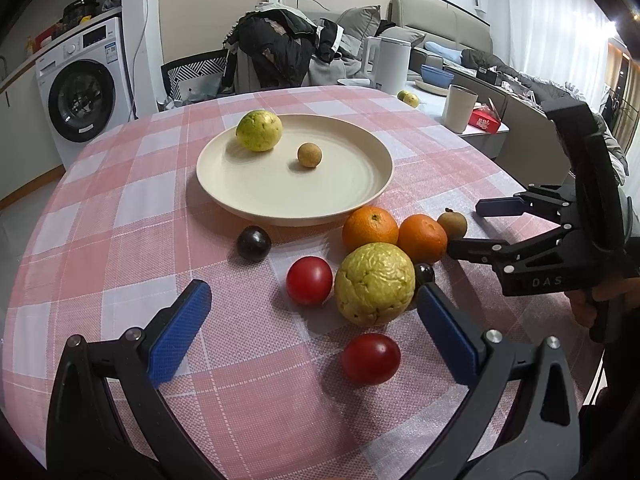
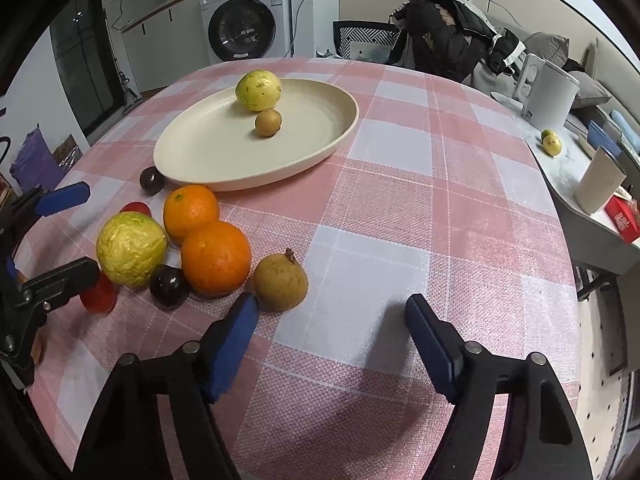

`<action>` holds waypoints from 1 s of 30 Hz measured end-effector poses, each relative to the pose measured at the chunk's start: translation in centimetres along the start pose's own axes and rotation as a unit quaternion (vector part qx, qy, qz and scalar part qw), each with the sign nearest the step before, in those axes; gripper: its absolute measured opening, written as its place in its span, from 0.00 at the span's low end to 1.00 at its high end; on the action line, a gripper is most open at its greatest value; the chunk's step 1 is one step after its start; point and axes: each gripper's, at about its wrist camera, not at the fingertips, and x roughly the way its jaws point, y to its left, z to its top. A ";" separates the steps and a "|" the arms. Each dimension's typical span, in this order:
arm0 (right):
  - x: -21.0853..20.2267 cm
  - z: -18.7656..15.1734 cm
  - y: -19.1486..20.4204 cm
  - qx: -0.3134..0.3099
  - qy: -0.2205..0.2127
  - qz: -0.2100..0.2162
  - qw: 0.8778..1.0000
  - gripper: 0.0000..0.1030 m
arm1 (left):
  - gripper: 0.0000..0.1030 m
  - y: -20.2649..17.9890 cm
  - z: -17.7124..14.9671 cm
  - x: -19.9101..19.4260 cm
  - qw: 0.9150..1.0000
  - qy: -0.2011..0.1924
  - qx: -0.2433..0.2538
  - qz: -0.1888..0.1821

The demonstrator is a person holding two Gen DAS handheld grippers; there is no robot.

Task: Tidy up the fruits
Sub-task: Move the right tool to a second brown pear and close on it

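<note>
Judging by the layout, the sorting is barely getting going: nearest on the desk (image 1: 120, 200), 2 red tomatoes (image 1: 371, 359), a wrinkled yellow-green fruit (image 1: 375, 284), 2 dark plums (image 1: 253, 243), 2 oranges (image 1: 370, 229) and a brown longan (image 2: 281, 282) are still waiting, while farther off the plate (image 1: 360, 184) is carrying only 2 fruits. The left tongs (image 1: 312, 312) are hovering spread wide, gripping nothing; the right tongs (image 2: 332, 320) are gaping too, empty, just beside the longan.
</note>
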 end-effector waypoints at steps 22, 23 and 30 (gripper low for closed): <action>-0.1 0.5 0.9 -0.003 -0.018 0.028 0.999 0.28 | 0.99 -0.2 -0.2 0.4 1.000 0.006 0.002 -0.001; -0.1 0.5 0.9 -0.003 -0.018 0.030 0.999 0.27 | 0.99 -0.2 -0.2 0.4 1.000 0.006 0.002 -0.001; -0.2 0.5 1.3 -0.011 -0.023 0.025 0.999 0.26 | 0.99 -0.7 -0.4 0.4 1.000 0.005 0.010 -0.002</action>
